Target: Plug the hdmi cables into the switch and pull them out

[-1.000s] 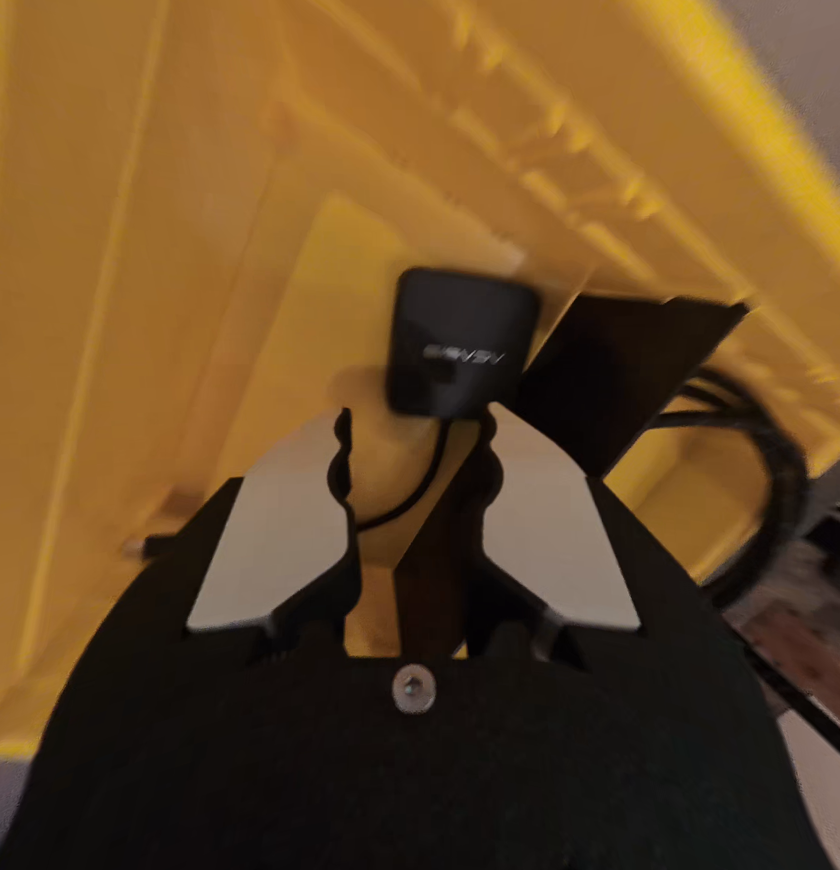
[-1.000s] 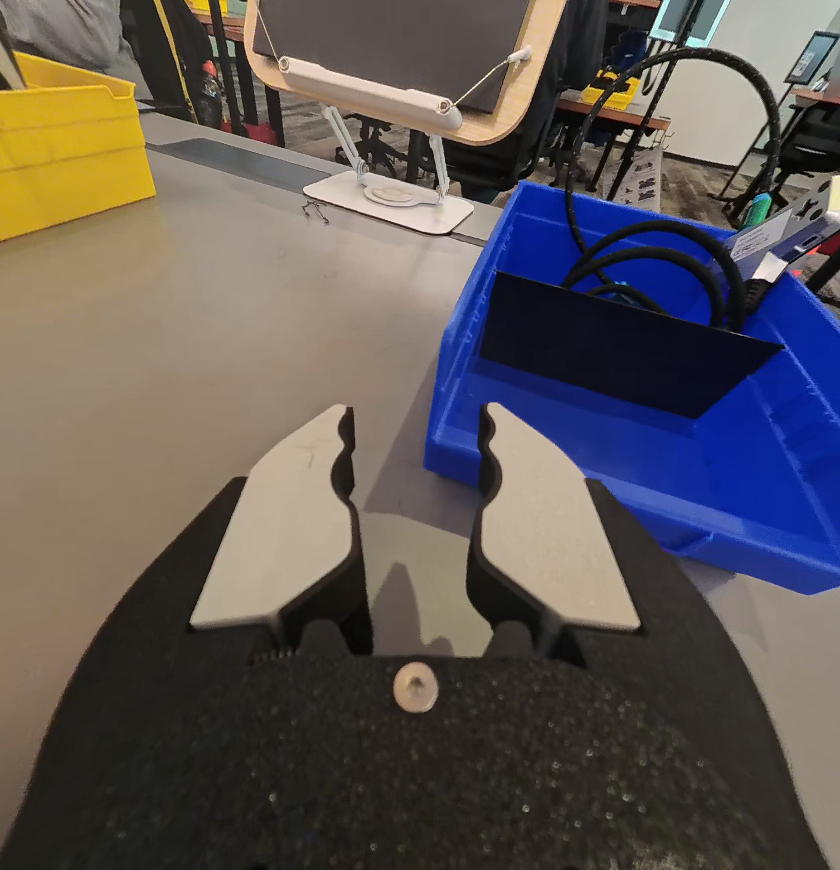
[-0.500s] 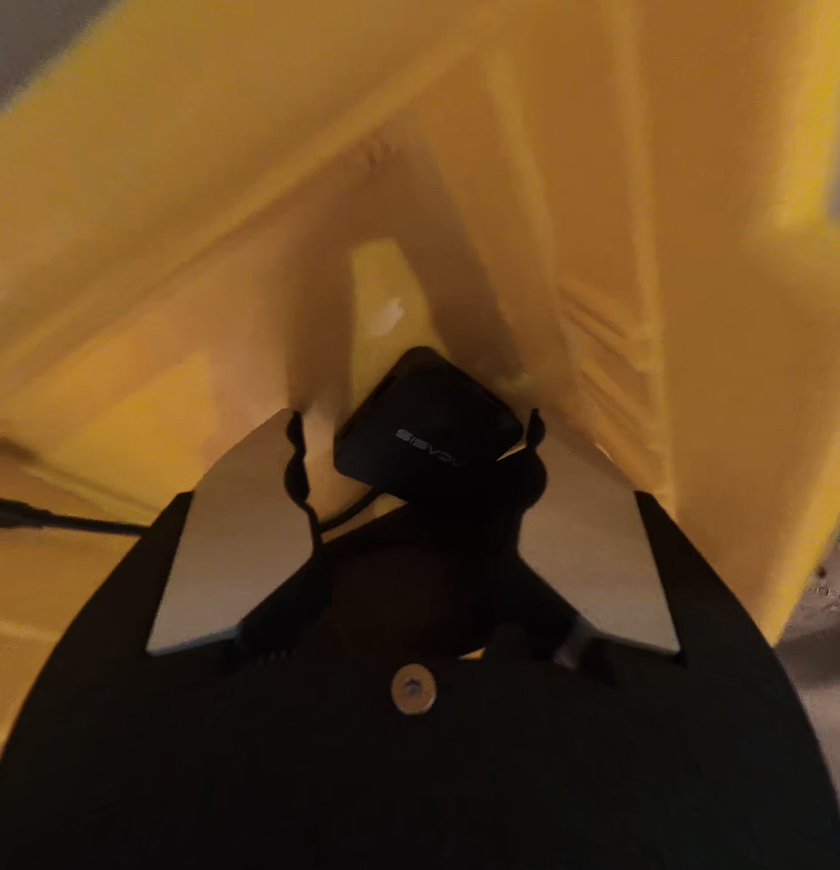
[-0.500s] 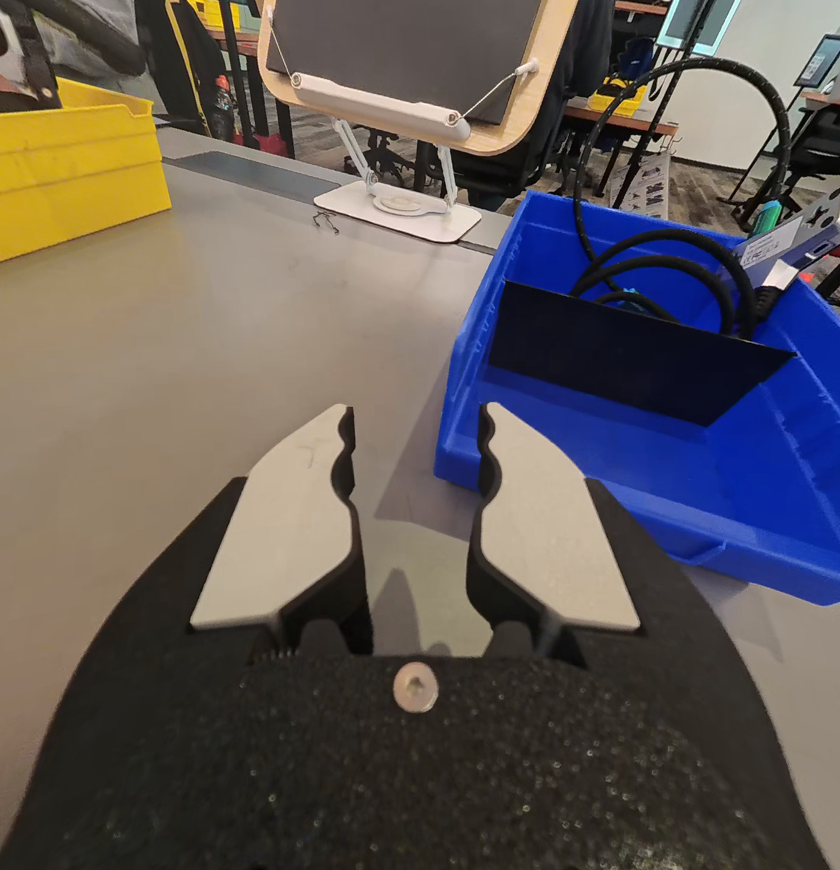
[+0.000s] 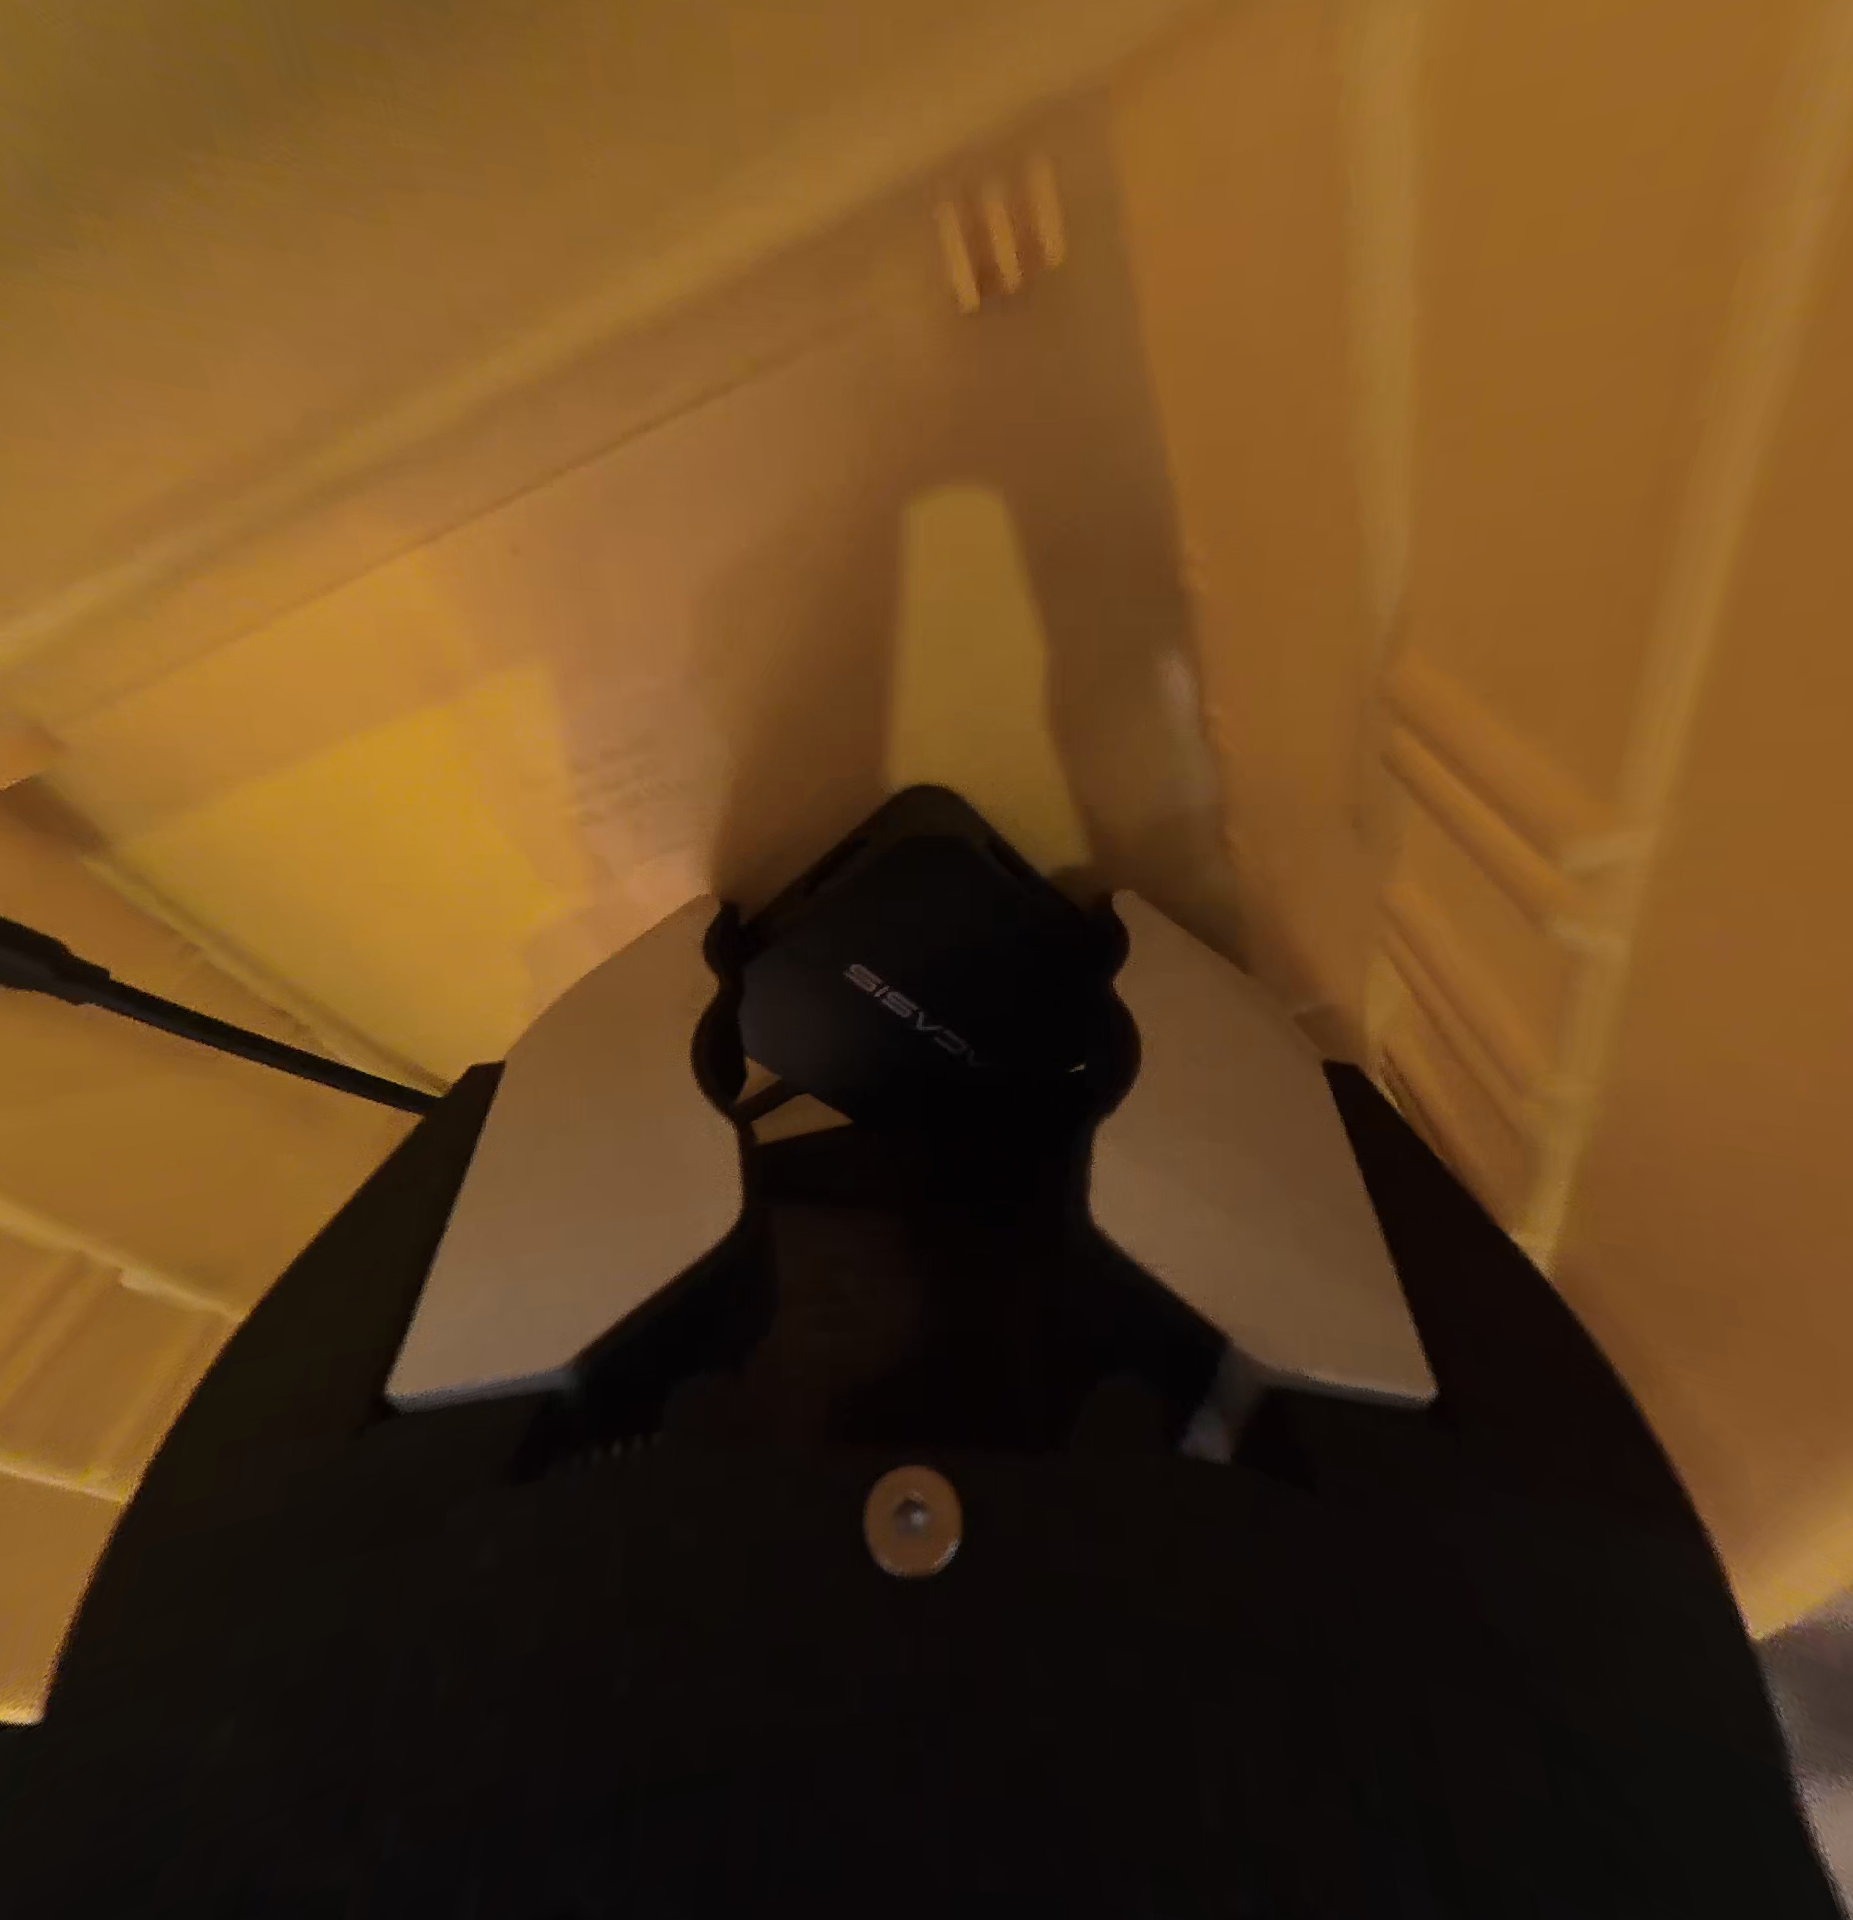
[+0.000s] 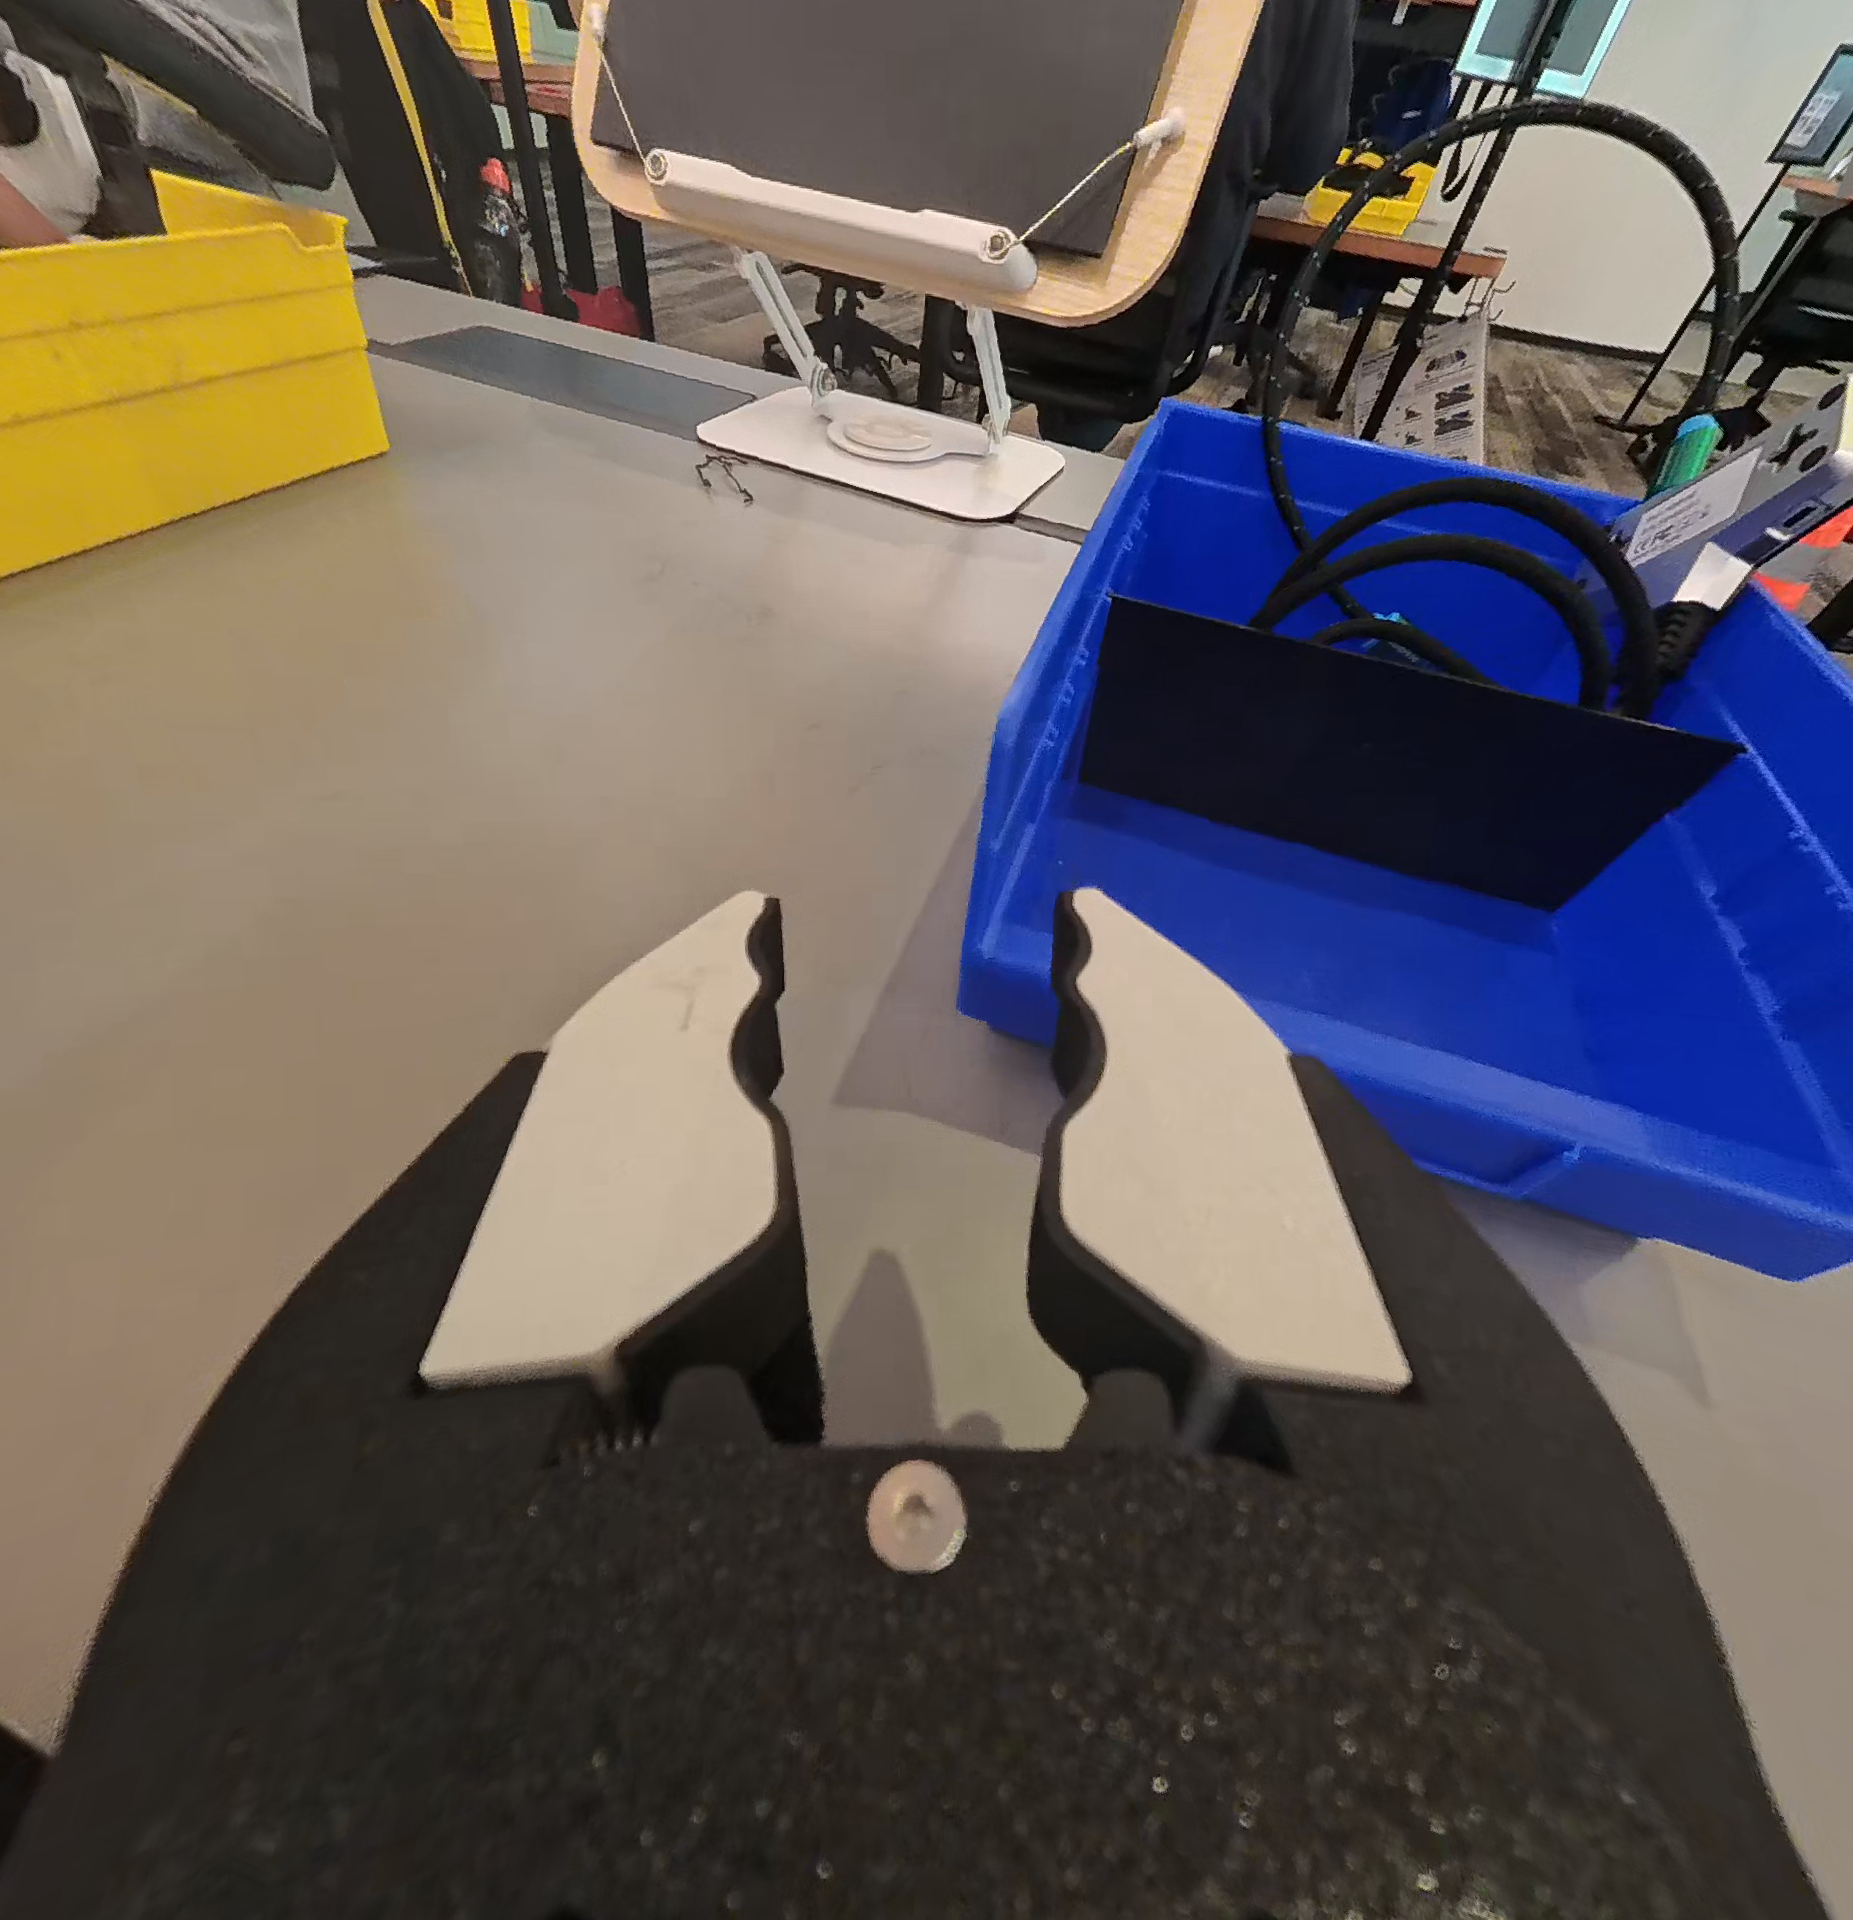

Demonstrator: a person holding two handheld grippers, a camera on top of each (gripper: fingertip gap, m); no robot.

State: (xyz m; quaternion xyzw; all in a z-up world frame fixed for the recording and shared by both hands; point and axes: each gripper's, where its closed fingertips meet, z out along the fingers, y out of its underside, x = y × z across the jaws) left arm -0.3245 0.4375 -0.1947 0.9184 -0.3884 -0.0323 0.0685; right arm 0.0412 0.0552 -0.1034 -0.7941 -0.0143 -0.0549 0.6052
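Observation:
In the left wrist view my left gripper [image 5: 914,914] is deep inside the yellow bin [image 5: 486,416]. Its two fingers are closed on the sides of the small black switch box [image 5: 901,977], which lies in the bin's corner. The switch's thin black lead [image 5: 174,1029] runs off to the left. In the right wrist view my right gripper [image 6: 917,914] is open and empty above the grey table [image 6: 382,831]. It is just left of the blue bin [image 6: 1524,1091]. Black braided HDMI cables [image 6: 1473,551] are coiled behind a black divider [image 6: 1369,758] in that bin.
The yellow bin [image 6: 153,395] stands at the table's far left, with a person's arm [image 6: 28,156] over it. A tablet-like board on a white stand [image 6: 880,457] is at the back edge. A grey-blue device [image 6: 1732,499] rests on the blue bin's far rim. The grey-blue device [image 6: 1732,499] is about 30 cm from my right fingertips.
My left gripper has pushed deeper into the yellow bin and its fingers have closed in around the switch. My right gripper has barely moved, drifting slightly back from the blue bin.

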